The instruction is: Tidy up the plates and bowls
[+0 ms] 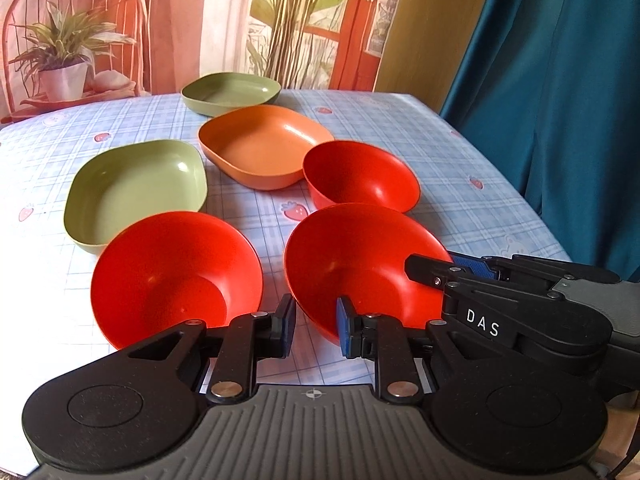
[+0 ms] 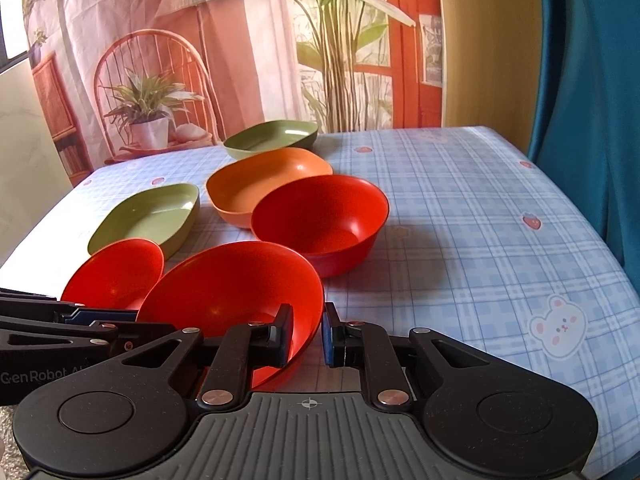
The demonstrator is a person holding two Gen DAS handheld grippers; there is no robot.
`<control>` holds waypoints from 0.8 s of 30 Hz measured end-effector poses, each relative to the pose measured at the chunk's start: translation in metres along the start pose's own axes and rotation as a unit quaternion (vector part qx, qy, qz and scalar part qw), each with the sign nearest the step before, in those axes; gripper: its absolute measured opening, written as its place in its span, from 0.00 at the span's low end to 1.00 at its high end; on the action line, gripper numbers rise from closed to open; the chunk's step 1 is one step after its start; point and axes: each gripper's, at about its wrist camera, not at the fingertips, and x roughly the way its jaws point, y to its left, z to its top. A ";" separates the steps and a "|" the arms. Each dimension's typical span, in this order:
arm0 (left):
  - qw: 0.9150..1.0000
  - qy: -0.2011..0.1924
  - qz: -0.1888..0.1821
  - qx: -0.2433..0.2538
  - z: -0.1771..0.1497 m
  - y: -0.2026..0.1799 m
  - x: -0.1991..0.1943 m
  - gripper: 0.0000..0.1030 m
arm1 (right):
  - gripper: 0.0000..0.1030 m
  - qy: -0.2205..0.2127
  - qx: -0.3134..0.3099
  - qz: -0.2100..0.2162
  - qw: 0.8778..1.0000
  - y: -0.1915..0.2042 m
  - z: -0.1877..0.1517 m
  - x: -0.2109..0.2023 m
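Observation:
Three red bowls stand on the checked tablecloth: a near-left one [image 1: 172, 276], a near-middle one [image 1: 360, 264] and a farther one [image 1: 360, 176]. Behind are two green plates [image 1: 136, 188] [image 1: 230, 92] and an orange plate [image 1: 264, 146]. My left gripper [image 1: 316, 328] is open and empty, low between the two near bowls. My right gripper [image 2: 306, 334] straddles the rim of the near-middle bowl [image 2: 232, 284], one finger inside, one outside, with a gap to the rim. It also shows in the left wrist view [image 1: 448, 268].
The table's right edge [image 2: 592, 216] meets a teal curtain [image 1: 560, 100]. A printed backdrop [image 2: 200, 40] hangs behind the far edge. The cloth's right half [image 2: 480, 220] shows only strawberry and bear prints.

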 end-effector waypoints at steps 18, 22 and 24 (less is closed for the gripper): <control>0.999 -0.053 0.003 0.008 0.022 -0.001 -0.018 0.23 | 0.14 -0.039 -0.003 0.013 0.999 0.005 0.032 -0.013; 0.998 -0.056 0.000 0.007 0.030 -0.001 -0.016 0.23 | 0.14 -0.048 0.000 0.014 0.999 0.001 0.042 -0.012; 0.998 -0.060 0.000 0.009 0.034 -0.002 -0.015 0.23 | 0.14 -0.049 0.000 0.014 0.999 -0.001 0.046 -0.011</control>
